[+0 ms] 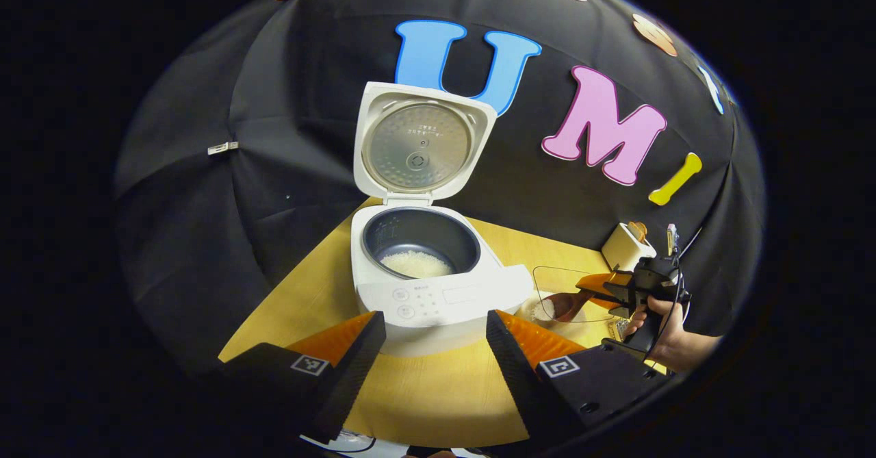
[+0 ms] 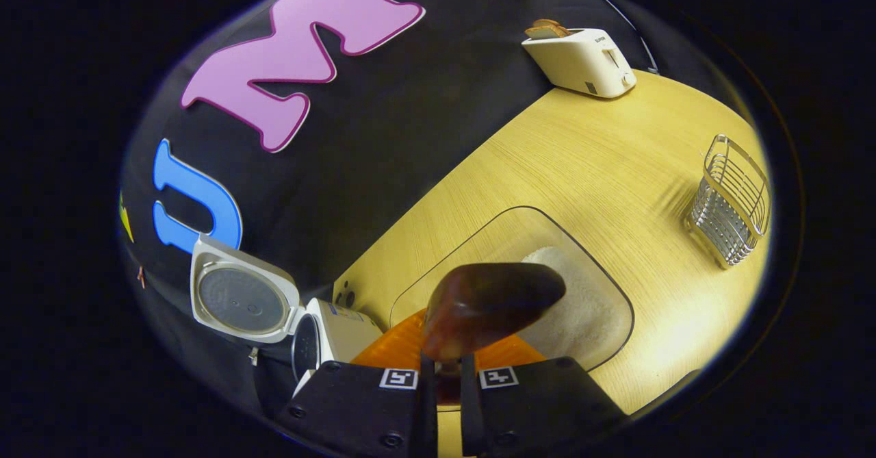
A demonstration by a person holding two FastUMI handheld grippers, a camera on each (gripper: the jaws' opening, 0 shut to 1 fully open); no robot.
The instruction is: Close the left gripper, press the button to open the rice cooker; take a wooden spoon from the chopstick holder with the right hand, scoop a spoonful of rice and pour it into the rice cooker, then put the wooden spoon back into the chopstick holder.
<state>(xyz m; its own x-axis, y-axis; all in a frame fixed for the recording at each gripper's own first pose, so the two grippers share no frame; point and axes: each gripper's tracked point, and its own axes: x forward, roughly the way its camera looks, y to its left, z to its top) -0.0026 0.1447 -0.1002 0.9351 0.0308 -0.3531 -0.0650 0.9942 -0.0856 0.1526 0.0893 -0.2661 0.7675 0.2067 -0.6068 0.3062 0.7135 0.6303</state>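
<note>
The right gripper (image 2: 448,376) clamps the handle of a dark brown wooden spoon (image 2: 489,304), its bowl hanging over the heap of white rice (image 2: 582,307) in a clear shallow container (image 2: 619,338) on the pale wooden table (image 2: 602,163). The left gripper (image 1: 434,348) waits with fingers spread and empty, just in front of the white rice cooker (image 1: 438,294), whose lid (image 1: 419,143) stands upright and whose dark inner pot (image 1: 419,242) already holds a little rice.

The risks from here look plain. The spoon is pinched by a slim handle, so it could twist in the grip once loaded and shed grains on the table between container and cooker. A heaped scoop, or a tilt on the way left, would do the same. The clear container seems light; a hard push into the rice might shove it along the table. The raised lid stands at the far side of the pot, so a high approach could clip it.

To the right, well apart from the rice, stands the silver wire chopstick holder (image 2: 732,201); whether anything is in it cannot be told. A cream toaster (image 2: 582,61) with bread in its slot sits at the far edge by the wall. Nothing lies between spoon and rice.
</note>
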